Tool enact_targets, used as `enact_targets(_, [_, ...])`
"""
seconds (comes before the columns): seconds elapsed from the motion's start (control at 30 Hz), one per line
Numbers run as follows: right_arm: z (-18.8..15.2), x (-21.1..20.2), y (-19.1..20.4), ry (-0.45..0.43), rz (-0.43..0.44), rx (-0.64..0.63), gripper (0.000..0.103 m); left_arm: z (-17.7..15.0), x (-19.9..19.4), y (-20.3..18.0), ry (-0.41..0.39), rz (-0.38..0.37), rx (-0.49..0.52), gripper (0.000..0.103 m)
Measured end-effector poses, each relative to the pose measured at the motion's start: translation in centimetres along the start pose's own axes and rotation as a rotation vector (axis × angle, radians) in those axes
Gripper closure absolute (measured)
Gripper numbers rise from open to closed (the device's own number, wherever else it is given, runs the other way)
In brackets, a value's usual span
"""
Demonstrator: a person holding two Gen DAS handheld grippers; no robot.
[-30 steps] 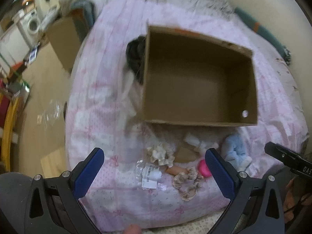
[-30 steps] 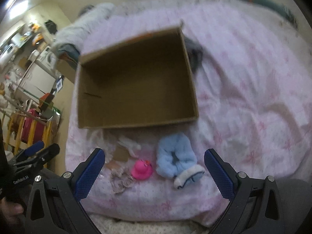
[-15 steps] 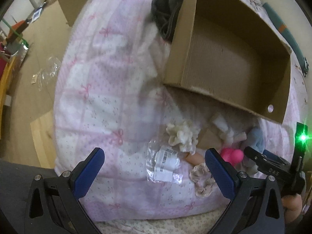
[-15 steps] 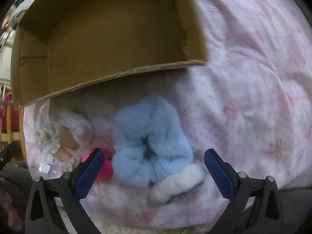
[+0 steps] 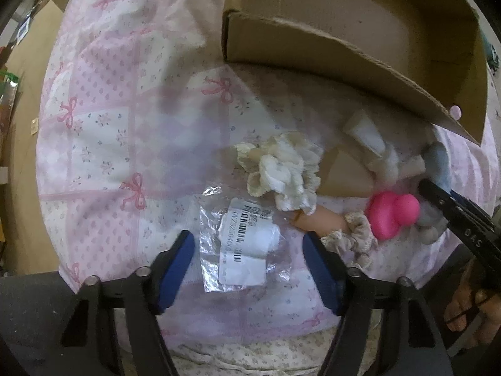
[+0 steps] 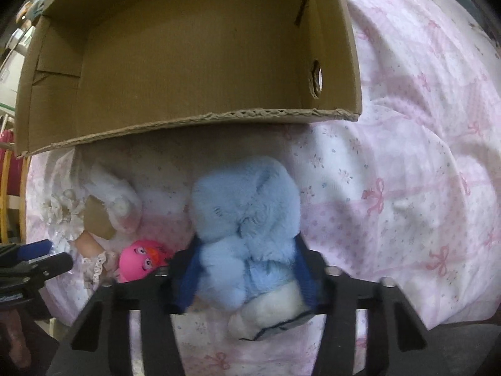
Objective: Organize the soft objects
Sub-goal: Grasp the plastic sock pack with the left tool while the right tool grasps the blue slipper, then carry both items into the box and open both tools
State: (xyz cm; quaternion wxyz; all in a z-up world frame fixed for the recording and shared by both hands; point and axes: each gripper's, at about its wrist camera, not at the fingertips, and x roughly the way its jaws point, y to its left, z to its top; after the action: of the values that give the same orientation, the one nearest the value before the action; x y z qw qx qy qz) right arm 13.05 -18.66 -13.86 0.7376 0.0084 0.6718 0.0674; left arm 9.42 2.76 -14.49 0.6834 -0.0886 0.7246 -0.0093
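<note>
My right gripper [image 6: 245,274] is closed around a fluffy blue slipper [image 6: 244,216] on the pink bedspread, its blue pads pressing both sides. My left gripper [image 5: 249,252] is open, its pads either side of a clear plastic packet [image 5: 242,249] with a white label. A cream scrunchie [image 5: 281,170], a beige lace scrunchie [image 5: 352,233], a pink rubber duck [image 5: 391,213] and white soft pieces [image 5: 372,144] lie by the packet. The empty cardboard box [image 6: 188,50] stands just behind them; it also shows in the left wrist view [image 5: 360,22].
The pink bow-patterned bedspread [image 6: 407,156] covers the bed. A brown card piece [image 5: 344,172] lies among the items. The floor [image 5: 18,100] and clutter are off the bed's left edge. The right gripper [image 5: 460,219] shows at the right of the left wrist view.
Both grippers moved down toward the bed. The right gripper closed onto the blue slipper. The left gripper narrowed and now straddles the plastic packet.
</note>
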Motion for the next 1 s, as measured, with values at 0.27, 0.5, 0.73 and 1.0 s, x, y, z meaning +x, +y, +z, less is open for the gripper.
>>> enact_targets(0.27, [0.7,-2.2,-1.3,-0.014,0.044,0.022,0.073,0.6,1.0,0.7,-0.001,-0.003,-0.007,0.067])
enact_targets(0.5, [0.7,-4.3,-3.5,-0.040,0.088,0.060,0.077,-0.1,-1.0,0.9,-0.056,0.019,0.007,0.068])
enact_targets(0.73, [-1.1,-7.7,-4.3,-0.068,0.189,0.075,0.080,-1.9,-5.4,0.6,-0.168,0.014,0.020,0.068])
enact_targets(1.0, [-2.7,-13.7,-4.4,-0.204,0.330,0.031,0.080,-2.4,-13.2,-0.5,-0.366,0.011,0.053,0.068])
